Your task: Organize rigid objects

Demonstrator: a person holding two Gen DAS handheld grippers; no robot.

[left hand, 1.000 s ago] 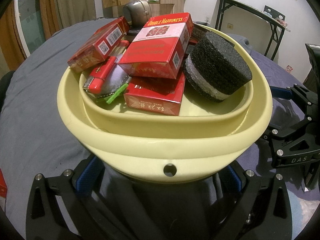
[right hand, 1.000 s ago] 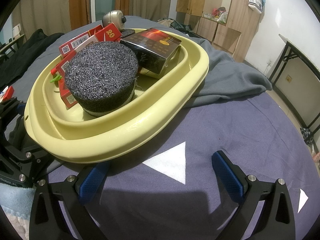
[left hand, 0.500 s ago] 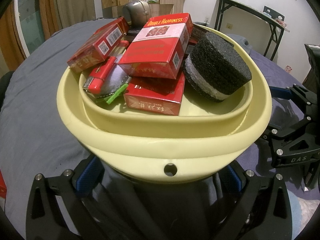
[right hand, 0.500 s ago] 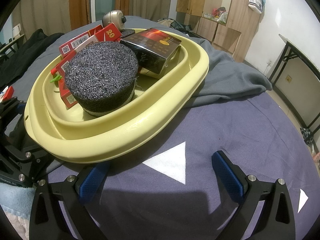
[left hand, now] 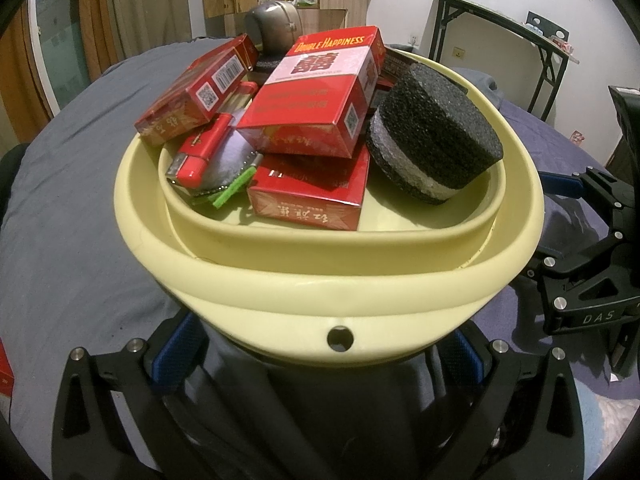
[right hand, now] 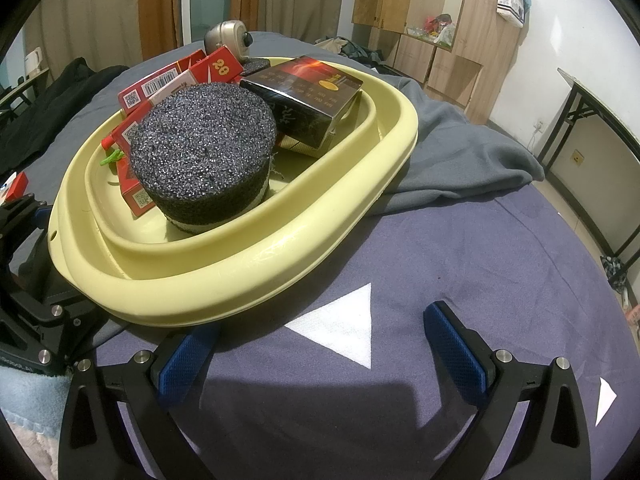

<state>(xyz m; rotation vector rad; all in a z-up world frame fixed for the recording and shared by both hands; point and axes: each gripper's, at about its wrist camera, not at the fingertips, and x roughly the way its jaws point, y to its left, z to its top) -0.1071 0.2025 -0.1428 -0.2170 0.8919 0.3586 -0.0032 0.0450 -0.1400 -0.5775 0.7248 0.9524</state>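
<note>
Grey bedding carries the yellow basin, packed with red boxes and foam block. Nothing has shifted lately; both the left gripper and right gripper hang released, so sorting looks finished.

Indoor light was fairly bright and sharp, with soft shadows under the yellow basin, fisheye bending, dark corners.

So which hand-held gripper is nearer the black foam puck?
Right. The right hand-held gripper sits open beside the basin near the black foam puck; the left hand-held gripper is across the basin.
</note>
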